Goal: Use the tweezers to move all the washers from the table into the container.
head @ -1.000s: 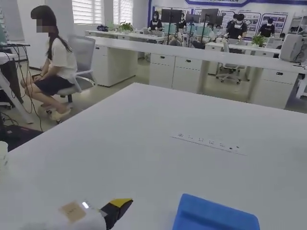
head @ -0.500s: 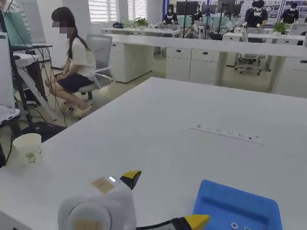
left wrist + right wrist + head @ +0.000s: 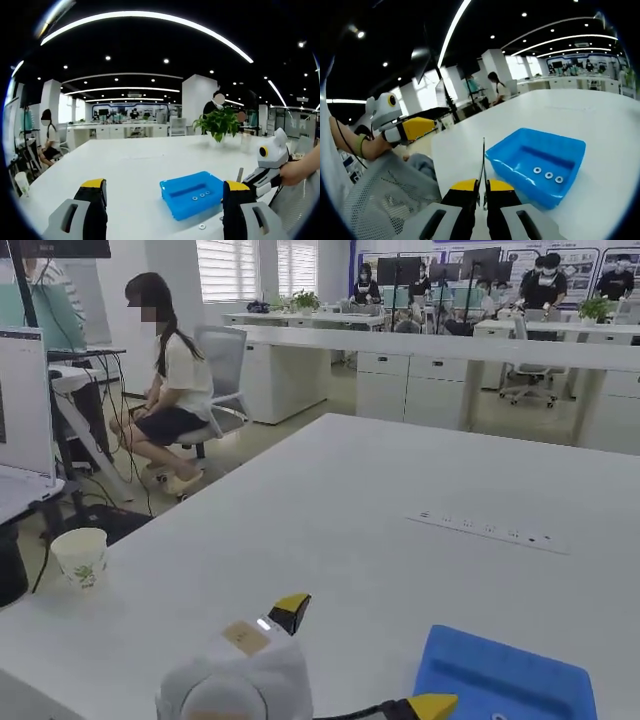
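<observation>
A blue container (image 3: 192,192) sits on the white table (image 3: 130,170) with three washers (image 3: 201,195) inside; they also show in the right gripper view as washers (image 3: 547,175) in the container (image 3: 537,160). One washer (image 3: 201,227) lies on the table in front of it. My left gripper (image 3: 165,186) is wide open and holds nothing, left of the container (image 3: 505,680) in the head view, its yellow tips apart around the gripper (image 3: 362,657) midpoint. My right gripper (image 3: 482,186) is shut on thin metal tweezers (image 3: 483,162) pointing up beside the container.
A paper cup (image 3: 80,555) stands at the table's left edge. A socket strip (image 3: 490,530) is set into the tabletop. A potted plant (image 3: 217,122) stands at the far end. A person sits on a chair (image 3: 170,390) beyond the table.
The head camera has swung, so the whole scene shifted. The left gripper has come further up into the head view, both yellow tips now showing, still open.
</observation>
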The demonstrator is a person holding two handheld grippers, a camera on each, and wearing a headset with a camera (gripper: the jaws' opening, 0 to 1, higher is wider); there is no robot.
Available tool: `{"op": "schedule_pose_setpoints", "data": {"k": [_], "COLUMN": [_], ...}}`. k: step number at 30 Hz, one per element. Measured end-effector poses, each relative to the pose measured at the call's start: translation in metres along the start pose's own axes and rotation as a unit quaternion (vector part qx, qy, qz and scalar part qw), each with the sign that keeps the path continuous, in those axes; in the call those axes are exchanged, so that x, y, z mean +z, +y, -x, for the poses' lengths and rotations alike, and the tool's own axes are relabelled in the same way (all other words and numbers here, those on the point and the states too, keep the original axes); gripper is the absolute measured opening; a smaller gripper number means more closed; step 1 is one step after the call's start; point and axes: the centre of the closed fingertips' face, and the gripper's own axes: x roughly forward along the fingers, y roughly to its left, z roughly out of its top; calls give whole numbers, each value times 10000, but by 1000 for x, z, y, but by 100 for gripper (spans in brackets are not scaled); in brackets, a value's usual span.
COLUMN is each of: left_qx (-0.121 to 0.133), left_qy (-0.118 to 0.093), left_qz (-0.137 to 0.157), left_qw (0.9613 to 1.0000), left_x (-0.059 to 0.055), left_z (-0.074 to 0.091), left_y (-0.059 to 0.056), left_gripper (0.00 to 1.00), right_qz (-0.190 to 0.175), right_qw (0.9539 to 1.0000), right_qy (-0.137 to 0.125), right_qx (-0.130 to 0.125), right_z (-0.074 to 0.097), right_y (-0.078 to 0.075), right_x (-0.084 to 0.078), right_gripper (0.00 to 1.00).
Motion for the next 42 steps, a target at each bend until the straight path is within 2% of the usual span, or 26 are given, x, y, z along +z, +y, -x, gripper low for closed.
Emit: {"op": "schedule_pose_setpoints", "data": {"k": [2, 4, 8, 10, 14, 17, 21, 28, 32, 33, 35, 39, 42], "left_qx": [-85, -178, -246, -276, -238, -212, -202, -207, -221, -218, -215, -190, -166], "left_qy": [46, 120, 149, 123, 132, 139, 172, 255, 334, 354, 364, 368, 407], "left_qz": [-34, -73, -140, -94, -10, 61, 99, 111, 159, 163, 173, 186, 195], "left_qw": [9999, 9997, 9995, 9995, 9996, 9997, 9996, 9994, 9991, 9990, 9990, 9990, 9988], "left_x": [-2, -5, -6, -5, -6, -6, -8, -11, -14, -15, -16, -16, -17], "left_z": [-2, -2, -1, -1, 0, 0, -1, -2, -3, -3, -3, -3, -3], "left_y": [-3, -8, -11, -12, -9, -8, -6, -6, -6, -5, -5, -4, -2], "left_gripper": [99, 99, 99, 99, 99, 99, 99, 99, 99, 99, 99, 99, 98], "right_qz": [-382, -128, -114, -75, -1, 8, -81, -322, -372, -295, -464, -560, -445], "right_qw": [9989, 9997, 9988, 9986, 9985, 9987, 9990, 9992, 9993, 9995, 9988, 9982, 9987], "right_qy": [-264, -155, -439, -486, -533, -492, -415, -245, -103, -40, 14, 194, 262], "right_qx": [113, 143, 195, 192, 158, 140, 138, -35, -29, 108, 183, 30, 50], "right_z": [5, 9, 13, 12, 4, -6, -20, -42, -53, -57, -64, -71, -74], "right_y": [2, 2, 2, -1, -8, -13, -22, -51, -60, -59, -62, -74, -76], "right_x": [14, 23, 56, 66, 82, 87, 88, 84, 76, 72, 66, 55, 51], "right_gripper": [3, 3, 3, 3, 3, 3, 3, 3, 3, 3, 3, 3, 3]}}
